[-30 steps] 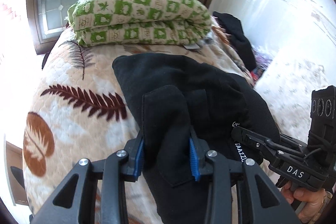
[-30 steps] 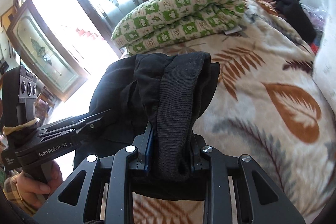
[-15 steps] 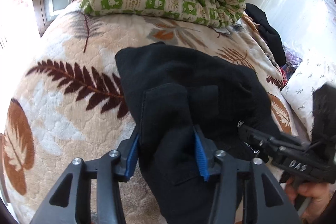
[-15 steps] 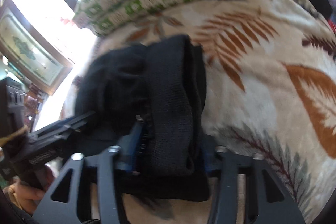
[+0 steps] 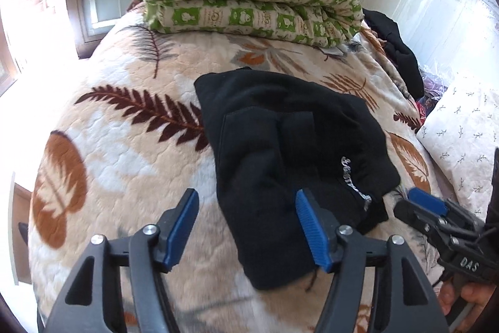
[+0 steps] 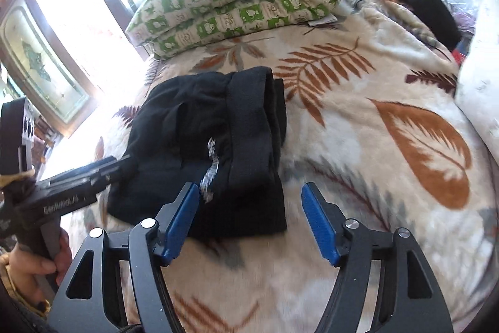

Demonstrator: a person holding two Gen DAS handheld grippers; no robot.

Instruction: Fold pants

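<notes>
- On the bed (image 5: 131, 152), the pants (image 5: 290, 152) lie folded.
- Both grippers, left (image 5: 246, 227) and right (image 6: 249, 217), have just been opening, holding nothing.
- A pad snagging cloth could undo the fold.

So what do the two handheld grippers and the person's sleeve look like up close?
Both the left gripper and the right gripper are matte black linkage frames with silver pivot bolts and ribbed blue pads on the fingertips. Seen side-on, the right one carries white "DAS" lettering, the left one white "GenRobot.AI" lettering and a black camera block. A yellow plaid sleeve shows at the left hand.
</notes>
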